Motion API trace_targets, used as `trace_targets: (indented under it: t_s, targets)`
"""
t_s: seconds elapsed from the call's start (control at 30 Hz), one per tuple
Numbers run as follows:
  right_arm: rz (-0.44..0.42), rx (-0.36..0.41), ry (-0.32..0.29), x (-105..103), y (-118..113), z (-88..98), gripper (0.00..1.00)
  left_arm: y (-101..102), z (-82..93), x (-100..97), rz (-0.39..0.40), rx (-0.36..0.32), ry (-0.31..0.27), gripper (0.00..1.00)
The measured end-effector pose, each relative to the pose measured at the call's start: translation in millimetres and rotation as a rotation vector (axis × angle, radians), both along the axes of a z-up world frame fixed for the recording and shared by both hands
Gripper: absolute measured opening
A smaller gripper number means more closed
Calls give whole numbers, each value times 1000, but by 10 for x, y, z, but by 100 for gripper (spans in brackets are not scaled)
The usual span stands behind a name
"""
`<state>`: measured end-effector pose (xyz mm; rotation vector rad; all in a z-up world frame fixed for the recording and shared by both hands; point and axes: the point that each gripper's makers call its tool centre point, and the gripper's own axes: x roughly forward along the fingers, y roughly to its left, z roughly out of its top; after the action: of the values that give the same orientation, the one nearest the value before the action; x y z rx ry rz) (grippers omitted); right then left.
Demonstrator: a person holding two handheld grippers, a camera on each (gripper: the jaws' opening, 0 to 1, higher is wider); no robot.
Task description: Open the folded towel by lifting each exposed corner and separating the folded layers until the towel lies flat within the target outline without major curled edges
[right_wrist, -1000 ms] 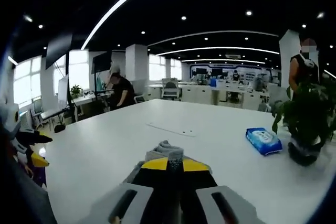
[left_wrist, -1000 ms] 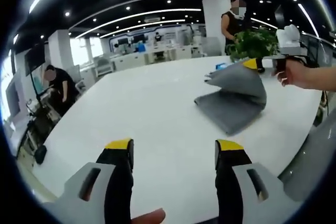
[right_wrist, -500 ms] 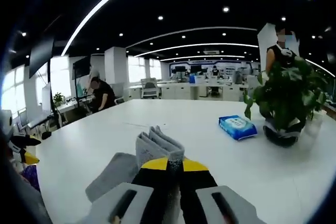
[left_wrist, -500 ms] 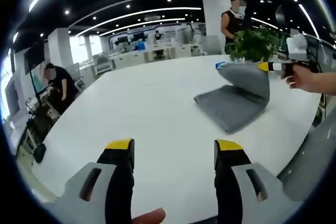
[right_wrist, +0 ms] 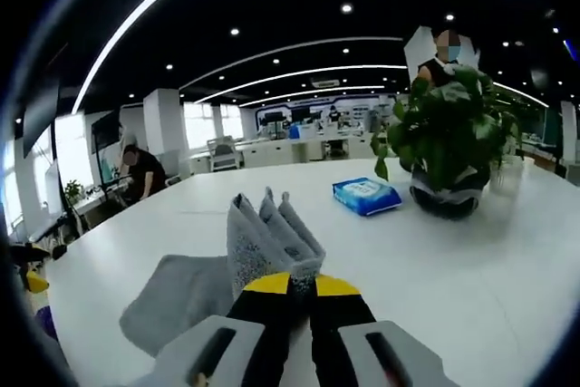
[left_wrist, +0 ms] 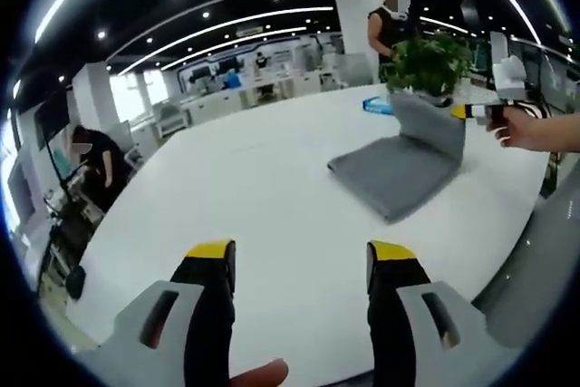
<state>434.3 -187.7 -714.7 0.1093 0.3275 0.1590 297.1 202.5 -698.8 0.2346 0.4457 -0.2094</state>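
A grey folded towel point(left_wrist: 391, 174) lies on the white table point(left_wrist: 254, 178), ahead and to the right of my left gripper point(left_wrist: 300, 256). That gripper hovers low over the table, open with nothing between its yellow tips. One towel flap point(left_wrist: 433, 124) stands up, held at its top corner by my right gripper point(left_wrist: 471, 112), with a hand point(left_wrist: 521, 129) behind it. In the right gripper view the right gripper point(right_wrist: 292, 285) is shut on the towel corner. Several fanned layers point(right_wrist: 267, 235) rise above the tips, and the rest of the towel point(right_wrist: 177, 296) lies flat to the left.
A potted plant point(right_wrist: 449, 147) and a blue wipes pack point(right_wrist: 367, 195) stand on the table beyond the towel. One person stands behind the plant point(left_wrist: 385, 24). Another bends at a desk point(left_wrist: 95, 165) off the table's left side. The table edge runs close on the right point(left_wrist: 507, 251).
The right gripper has carried the towel corner further right and away, so the flap stands more upright and opened. The left gripper stays open in place; its view shifted slightly.
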Motion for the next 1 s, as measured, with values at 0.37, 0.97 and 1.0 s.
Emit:
trace_targets:
  t_s: [0.37, 0.97, 1.0]
  targets:
    - [-99, 20, 67, -93, -373, -272, 3, -38, 15, -30, -2, -18, 12, 57]
    - [-275, 96, 118, -309, -792, -309, 11, -370, 31, 52, -129, -111, 61, 57]
    - [-283, 101, 104, -307, -821, -284, 11, -403, 42, 85, -148, -97, 55, 56]
